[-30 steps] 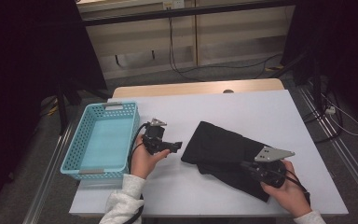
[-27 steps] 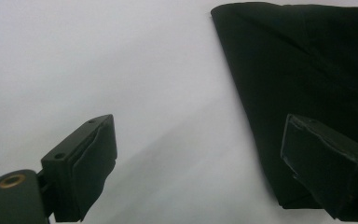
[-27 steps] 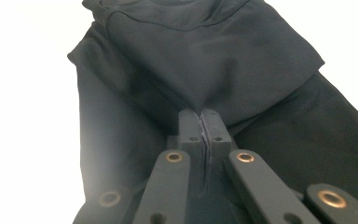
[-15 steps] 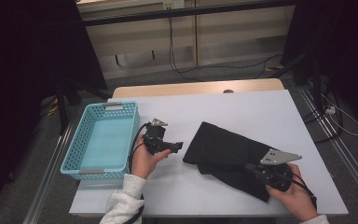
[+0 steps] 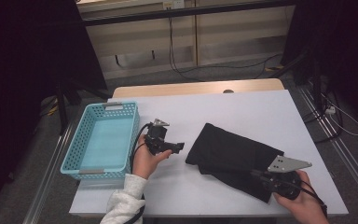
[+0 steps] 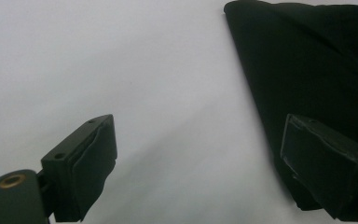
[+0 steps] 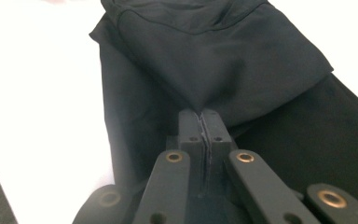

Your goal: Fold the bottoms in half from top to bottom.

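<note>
Your right gripper (image 7: 203, 122) lay low at the table's (image 5: 242, 105) near right corner, jaws clenched on the black cloth's (image 5: 235, 151) edge. Your left gripper (image 6: 200, 158), jaws released, pointed level at it.

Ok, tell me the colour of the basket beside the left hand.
The basket is light turquoise blue, clearest in the high view.
</note>
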A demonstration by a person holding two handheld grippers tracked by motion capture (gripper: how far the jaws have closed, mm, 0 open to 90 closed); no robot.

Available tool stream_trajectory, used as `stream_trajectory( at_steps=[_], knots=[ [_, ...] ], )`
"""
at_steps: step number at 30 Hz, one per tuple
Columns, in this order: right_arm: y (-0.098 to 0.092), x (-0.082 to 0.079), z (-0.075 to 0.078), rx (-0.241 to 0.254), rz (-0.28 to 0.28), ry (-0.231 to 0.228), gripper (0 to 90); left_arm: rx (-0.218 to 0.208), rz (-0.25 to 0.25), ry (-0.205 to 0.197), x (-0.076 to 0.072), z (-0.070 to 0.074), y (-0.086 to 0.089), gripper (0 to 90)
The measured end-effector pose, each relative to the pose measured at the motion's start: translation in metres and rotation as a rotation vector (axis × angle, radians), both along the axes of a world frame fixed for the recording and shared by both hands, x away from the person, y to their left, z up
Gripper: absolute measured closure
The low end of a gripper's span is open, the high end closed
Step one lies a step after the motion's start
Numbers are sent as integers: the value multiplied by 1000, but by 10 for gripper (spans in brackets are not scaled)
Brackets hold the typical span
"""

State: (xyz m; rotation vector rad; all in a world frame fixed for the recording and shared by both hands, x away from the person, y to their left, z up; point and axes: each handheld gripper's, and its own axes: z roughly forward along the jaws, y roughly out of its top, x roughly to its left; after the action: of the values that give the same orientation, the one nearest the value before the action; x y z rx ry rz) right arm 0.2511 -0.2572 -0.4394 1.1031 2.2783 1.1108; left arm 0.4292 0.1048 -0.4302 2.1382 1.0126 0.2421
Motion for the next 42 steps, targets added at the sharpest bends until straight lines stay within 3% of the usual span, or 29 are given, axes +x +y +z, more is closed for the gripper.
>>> stream_trajectory(
  at_steps=[6,9,11,14,20,26,29,31,37,39,42],
  knots=[
    [-4,-6,-1,-3,8,11,880,7,-8,8,0,0,0,104],
    [-4,-5,0,1,6,-2,748,4,-5,3,0,-1,-1,104],
    [-4,0,4,4,-7,-10,714,6,-6,1,0,0,-1,104],
    [-7,13,6,9,-36,-21,683,7,-3,-1,-1,0,-1,104],
    [-15,56,-3,17,-170,-2,578,15,-1,3,-2,-2,1,104],
    [-11,88,-14,-8,-228,11,527,14,5,-1,-2,-1,4,104],
    [-5,97,-19,-34,-226,33,527,12,8,5,-2,-2,5,104],
    [-3,101,-22,-22,-229,56,555,18,2,5,-2,-2,5,104],
    [-5,101,-24,44,-245,97,702,15,2,0,-3,-1,4,105],
    [-4,101,-24,51,-221,102,804,16,3,0,-3,-1,4,105],
    [-1,100,-23,39,-218,103,832,13,4,4,-3,-2,4,105]
  ],
)
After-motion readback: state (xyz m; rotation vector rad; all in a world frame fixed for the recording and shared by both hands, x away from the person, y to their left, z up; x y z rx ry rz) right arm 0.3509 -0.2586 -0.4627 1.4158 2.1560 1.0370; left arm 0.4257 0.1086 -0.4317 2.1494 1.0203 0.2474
